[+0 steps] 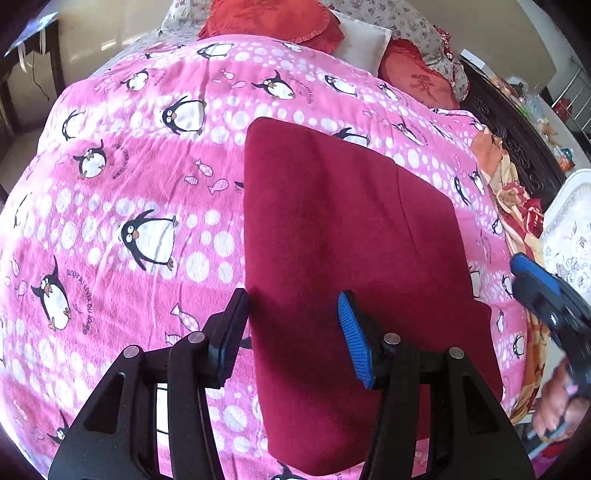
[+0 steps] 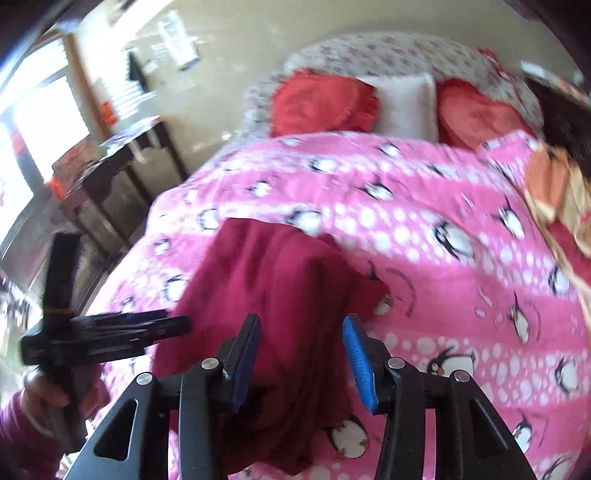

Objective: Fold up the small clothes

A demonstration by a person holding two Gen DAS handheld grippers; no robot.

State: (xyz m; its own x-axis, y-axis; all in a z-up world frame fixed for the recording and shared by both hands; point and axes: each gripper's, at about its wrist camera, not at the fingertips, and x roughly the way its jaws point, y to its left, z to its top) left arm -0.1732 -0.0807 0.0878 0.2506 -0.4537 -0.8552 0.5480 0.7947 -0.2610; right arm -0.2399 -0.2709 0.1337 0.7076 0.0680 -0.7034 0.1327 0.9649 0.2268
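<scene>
A dark red garment [image 1: 351,236] lies folded flat on the pink penguin blanket [image 1: 129,184]. My left gripper [image 1: 293,332] is open and empty above its near left edge. The right gripper [image 1: 546,291] shows at the right edge of this view, off the garment. In the blurred right wrist view, my right gripper [image 2: 301,354] is open and empty over the near part of the red garment [image 2: 273,295]. The left gripper [image 2: 110,332] shows at the left there, held by a hand.
Red cushions [image 1: 277,18] and a white pillow [image 1: 364,42] lie at the head of the bed. An orange patterned cloth [image 1: 517,221] runs along the bed's right side. A dark table [image 2: 122,177] stands beside the bed on the left.
</scene>
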